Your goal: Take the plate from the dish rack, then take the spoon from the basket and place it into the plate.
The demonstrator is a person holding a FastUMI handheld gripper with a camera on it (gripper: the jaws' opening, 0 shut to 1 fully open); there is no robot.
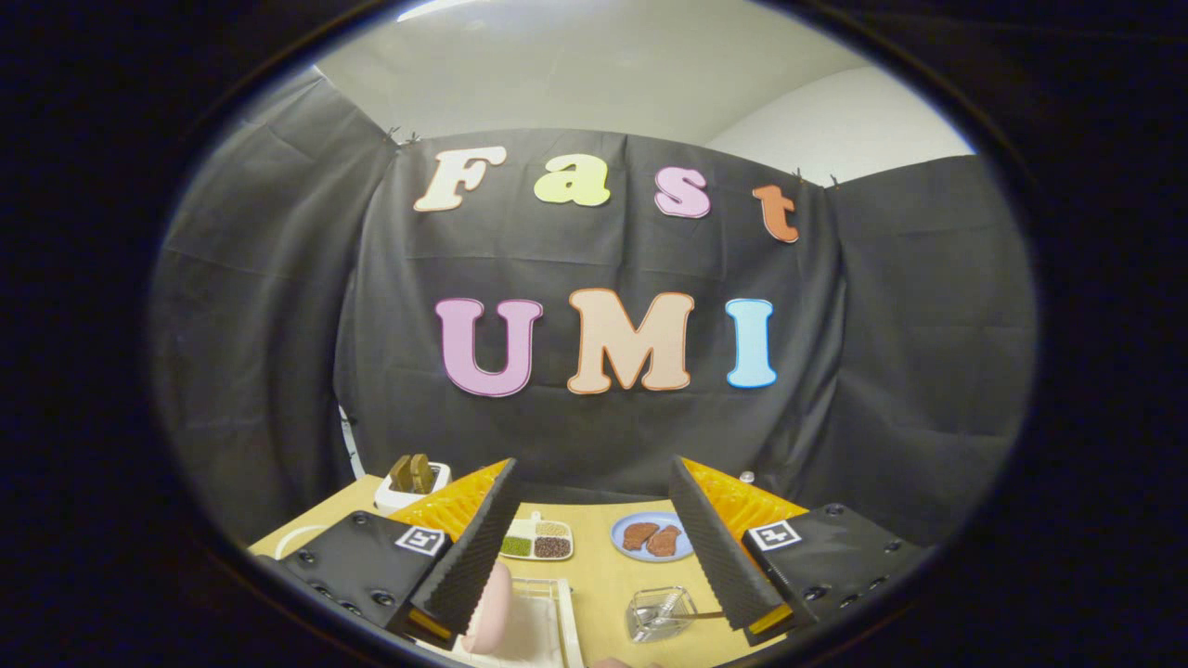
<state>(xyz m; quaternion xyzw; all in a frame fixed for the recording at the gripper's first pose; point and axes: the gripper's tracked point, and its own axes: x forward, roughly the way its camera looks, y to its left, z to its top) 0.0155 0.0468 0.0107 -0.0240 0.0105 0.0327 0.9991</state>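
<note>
Looks like we're right at the start: our gripper [594, 547] has its fingers wide apart, holding nothing. The pink plate [489, 608] sits upright in the dish rack [557, 617] at 7 o'clock, the spoon [670, 608] in its clear basket [657, 614] at 5. Everything's left to do.

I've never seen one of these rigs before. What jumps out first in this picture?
The gripper comes first: its two ridged fingers stand wide open above a wooden table, holding nothing. Between them, farther off, sit a blue plate with two brown pieces and a white divided tray of grains. Nearer, a pink plate stands in a white dish rack, beside a clear basket holding a spoon.
</note>
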